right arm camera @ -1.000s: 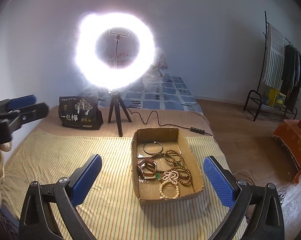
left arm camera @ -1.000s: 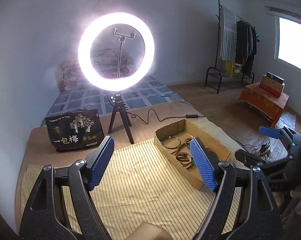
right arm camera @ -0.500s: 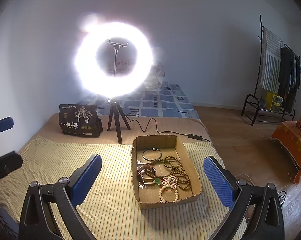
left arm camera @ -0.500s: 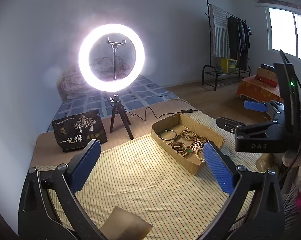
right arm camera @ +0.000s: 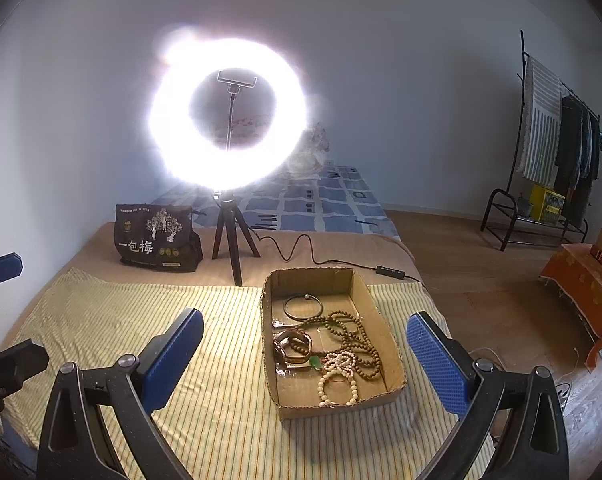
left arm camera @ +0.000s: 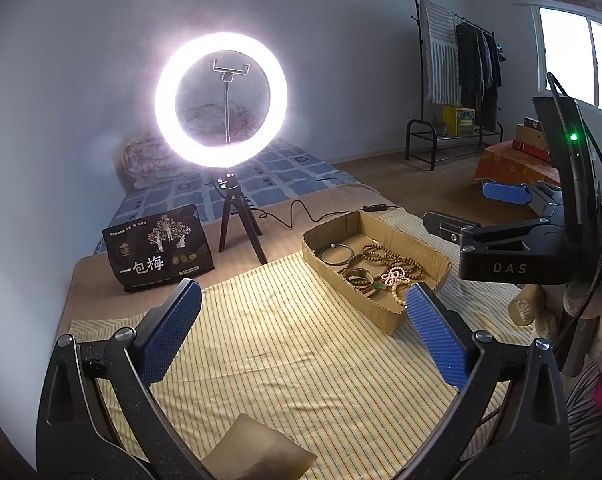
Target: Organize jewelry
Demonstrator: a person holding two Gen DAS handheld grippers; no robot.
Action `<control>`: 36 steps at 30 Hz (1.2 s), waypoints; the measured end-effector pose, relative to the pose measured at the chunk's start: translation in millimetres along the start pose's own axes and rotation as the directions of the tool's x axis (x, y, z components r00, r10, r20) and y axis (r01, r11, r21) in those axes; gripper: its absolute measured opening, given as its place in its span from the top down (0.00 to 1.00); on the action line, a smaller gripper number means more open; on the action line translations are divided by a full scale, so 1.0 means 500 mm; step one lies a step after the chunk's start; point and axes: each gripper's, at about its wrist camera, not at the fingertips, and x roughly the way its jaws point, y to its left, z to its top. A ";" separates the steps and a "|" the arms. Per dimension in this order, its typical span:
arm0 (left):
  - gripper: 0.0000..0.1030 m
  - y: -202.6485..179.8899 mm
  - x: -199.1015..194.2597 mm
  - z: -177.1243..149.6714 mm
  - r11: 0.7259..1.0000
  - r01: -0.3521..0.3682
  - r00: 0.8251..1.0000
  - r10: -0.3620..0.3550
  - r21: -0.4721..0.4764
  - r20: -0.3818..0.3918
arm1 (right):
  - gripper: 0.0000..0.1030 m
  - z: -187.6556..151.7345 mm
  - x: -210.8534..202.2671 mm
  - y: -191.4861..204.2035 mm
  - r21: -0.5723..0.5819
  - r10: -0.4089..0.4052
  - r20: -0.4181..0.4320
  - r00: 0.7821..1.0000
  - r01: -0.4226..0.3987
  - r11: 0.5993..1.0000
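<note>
Right wrist view gives me the best look: one yellow striped cloth (right arm camera: 141, 320) covers the near part of the surface, one ring light (right arm camera: 227, 114) on a tripod stands at the far side, one black snack bag (right arm camera: 157, 238) sits to its left, and one cardboard tray (right arm camera: 385, 340) lies right of centre on the cloth. Inside the tray I count one thin dark bangle (right arm camera: 303, 307) at the far end, one long strand of brown beads (right arm camera: 357, 340) in the middle, what looks like two stacked brown bracelets (right arm camera: 293, 348) on the left, and one pale bead string (right arm camera: 339, 376) nearest me. My right tool (right arm camera: 305, 364) hangs above the tray, jaws spread wide and holding nothing; my left tool (left arm camera: 301, 328) is equally wide and empty over bare cloth. I judge the pick has not begun, so I would descend on the bangle first, since it lies apart from the tangle, pinching its rim squarely.
</note>
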 end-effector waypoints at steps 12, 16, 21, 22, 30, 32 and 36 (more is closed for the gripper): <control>0.00 0.000 -0.001 -0.002 1.000 0.002 1.000 -0.002 0.006 0.004 | 0.00 0.001 0.002 -0.003 0.012 0.007 0.001 1.000 -0.007 1.000; 0.00 -0.002 -0.002 -0.001 1.000 0.003 1.000 -0.003 0.005 0.004 | 0.00 0.001 0.003 -0.003 0.011 0.007 0.001 1.000 -0.007 1.000; 0.00 -0.003 -0.004 -0.001 1.000 0.005 1.000 -0.005 0.006 0.007 | 0.00 0.001 0.003 -0.002 0.013 0.006 0.000 1.000 -0.006 1.000; 0.00 -0.004 -0.005 -0.001 1.000 0.005 1.000 -0.005 0.006 0.008 | 0.00 0.000 0.004 -0.002 0.013 0.005 -0.001 1.000 -0.005 1.000; 0.00 -0.007 -0.005 -0.001 1.000 0.007 1.000 -0.007 0.003 0.009 | 0.00 0.000 0.005 -0.002 0.012 0.010 -0.007 1.000 -0.010 1.000; 0.00 -0.009 -0.006 -0.001 1.000 0.009 1.000 -0.009 0.002 0.008 | 0.00 0.000 0.005 -0.002 0.012 0.010 -0.007 1.000 -0.010 1.000; 0.00 -0.010 -0.007 0.002 1.000 0.009 1.000 -0.009 0.000 0.010 | 0.00 0.000 0.005 -0.002 0.012 0.010 -0.008 1.000 -0.010 1.000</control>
